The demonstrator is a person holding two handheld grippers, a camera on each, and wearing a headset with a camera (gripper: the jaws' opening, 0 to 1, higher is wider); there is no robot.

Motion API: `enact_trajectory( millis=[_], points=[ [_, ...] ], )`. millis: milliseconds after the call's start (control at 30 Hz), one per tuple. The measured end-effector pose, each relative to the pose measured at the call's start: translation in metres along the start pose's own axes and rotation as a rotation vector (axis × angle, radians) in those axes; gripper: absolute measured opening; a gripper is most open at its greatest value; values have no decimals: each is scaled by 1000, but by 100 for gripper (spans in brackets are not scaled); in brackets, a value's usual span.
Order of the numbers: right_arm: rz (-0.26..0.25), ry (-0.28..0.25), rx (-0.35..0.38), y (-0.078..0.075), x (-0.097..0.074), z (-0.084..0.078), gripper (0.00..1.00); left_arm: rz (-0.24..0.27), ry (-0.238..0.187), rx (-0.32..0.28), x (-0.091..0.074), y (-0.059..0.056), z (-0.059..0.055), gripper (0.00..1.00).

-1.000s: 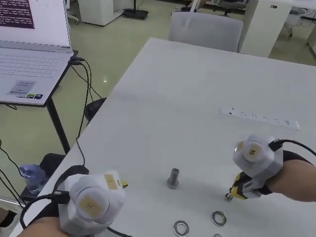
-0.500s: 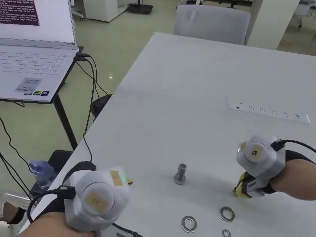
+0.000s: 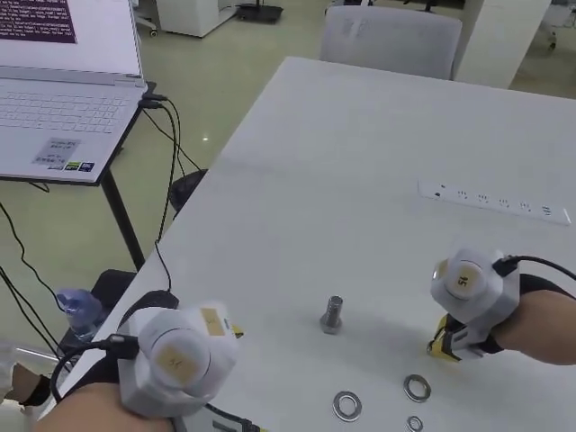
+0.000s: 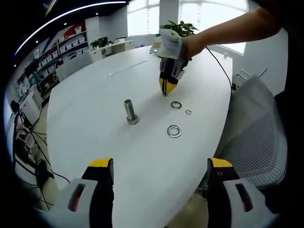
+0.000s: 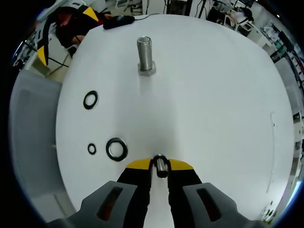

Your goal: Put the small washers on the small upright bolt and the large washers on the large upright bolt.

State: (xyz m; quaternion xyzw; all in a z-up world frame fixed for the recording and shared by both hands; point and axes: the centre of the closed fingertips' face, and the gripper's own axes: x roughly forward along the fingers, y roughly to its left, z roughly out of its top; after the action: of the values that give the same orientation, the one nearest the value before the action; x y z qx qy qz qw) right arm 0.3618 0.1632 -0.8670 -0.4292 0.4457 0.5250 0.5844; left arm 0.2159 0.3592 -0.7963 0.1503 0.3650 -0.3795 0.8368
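Note:
The large bolt point(image 3: 332, 315) stands upright mid-table, also seen as the large bolt point(image 5: 146, 54). My right gripper point(image 5: 160, 167) is shut on the small bolt point(image 5: 161, 161), which stands on the table between its yellow tips; in the head view this gripper point(image 3: 440, 347) points down at the right. Two large washers point(image 5: 90, 99) point(image 5: 116, 148) and one small washer point(image 5: 91, 149) lie flat to its left. In the head view the large washers point(image 3: 346, 405) point(image 3: 416, 388) lie near the front edge. My left gripper point(image 4: 160, 166) stands open and empty, well short of the large bolt point(image 4: 129, 111).
A white power strip point(image 3: 493, 202) lies at the far right of the table. An open laptop point(image 3: 63, 117) sits on a side stand to the left, with cables hanging below. A grey chair point(image 3: 390, 40) stands beyond the table's far end.
The head camera has shifted, so the whole picture moved. My right gripper stays shut on the small bolt at the same spot; the washers and the large bolt have not moved.

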Motion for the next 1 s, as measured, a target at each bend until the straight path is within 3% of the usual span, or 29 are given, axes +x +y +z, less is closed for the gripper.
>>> enact_trajectory(
  millis=[333,533,700,767,1000],
  points=[
    [-5,1,2,-1,0,2,14,-2,-2,1,-1,0,0,79],
    [-7,0,9,-2,0,2,21,-5,-12,-3,-1,0,3,83],
    [-1,-17,17,-2,-4,3,23,-12,-28,-9,0,-3,7,86],
    [2,-24,16,-3,-7,4,25,-7,-45,33,1,-5,9,86],
    [-7,-63,15,-3,-17,15,26,-11,-26,13,1,-5,8,88]
  ],
)
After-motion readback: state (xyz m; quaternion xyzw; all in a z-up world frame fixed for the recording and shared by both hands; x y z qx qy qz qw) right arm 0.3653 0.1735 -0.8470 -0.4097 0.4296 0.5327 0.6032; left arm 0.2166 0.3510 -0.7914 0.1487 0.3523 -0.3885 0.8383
